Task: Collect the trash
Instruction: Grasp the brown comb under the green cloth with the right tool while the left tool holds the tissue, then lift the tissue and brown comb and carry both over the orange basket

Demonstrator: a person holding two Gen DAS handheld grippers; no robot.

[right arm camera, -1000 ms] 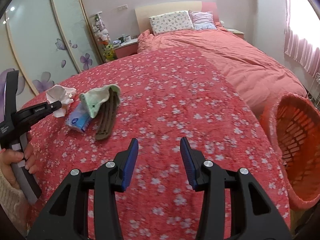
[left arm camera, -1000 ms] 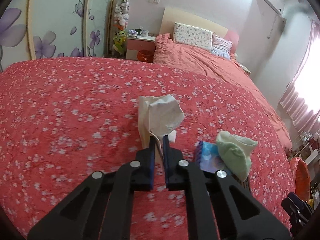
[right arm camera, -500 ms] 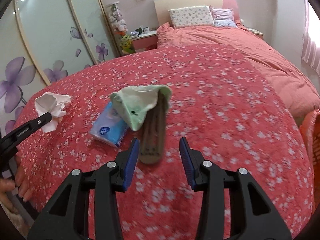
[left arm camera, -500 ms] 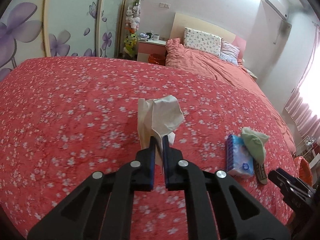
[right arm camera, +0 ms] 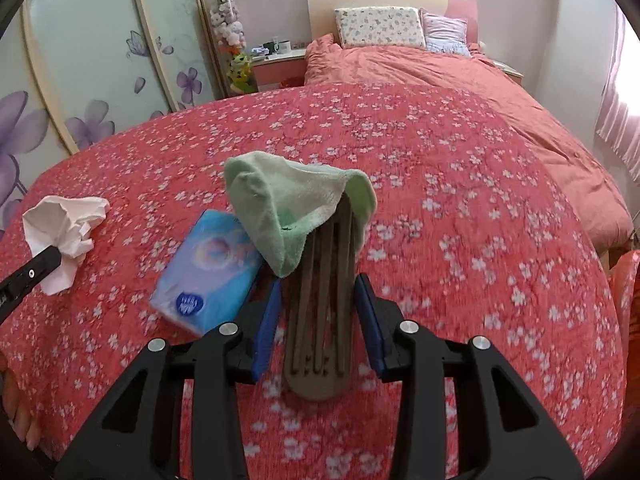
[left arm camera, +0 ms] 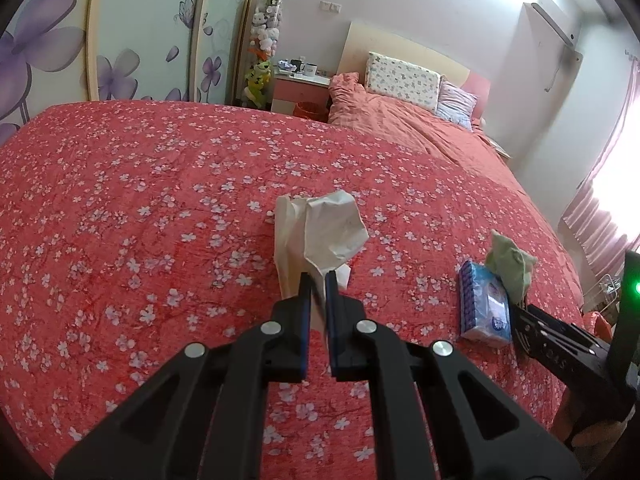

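A crumpled white tissue (left arm camera: 332, 224) hangs above the red flowered bedspread (left arm camera: 120, 220), with my left gripper (left arm camera: 318, 280) shut on its lower end. The right wrist view shows the same tissue (right arm camera: 64, 220) at far left. A flat brown ribbed thing (right arm camera: 324, 320) lies on the bedspread, its far end under a pale green cloth (right arm camera: 292, 204). My right gripper (right arm camera: 318, 284) straddles the brown thing, jaws closing, with a thin gap still showing at the left pad. A blue tissue pack (right arm camera: 208, 272) lies just left of it.
An orange plastic basket (right arm camera: 628, 292) stands off the bed's right edge. A made bed with pillows (right arm camera: 380, 28) and a pink nightstand (right arm camera: 280, 64) lie beyond. Flowered sliding wardrobe doors (right arm camera: 100, 60) line the left. A person's fingers (right arm camera: 16, 400) show at the lower left.
My right gripper swung left from the basket side to the brown thing and narrowed its jaws around it. My left gripper drifted left with the tissue, away from the blue pack.
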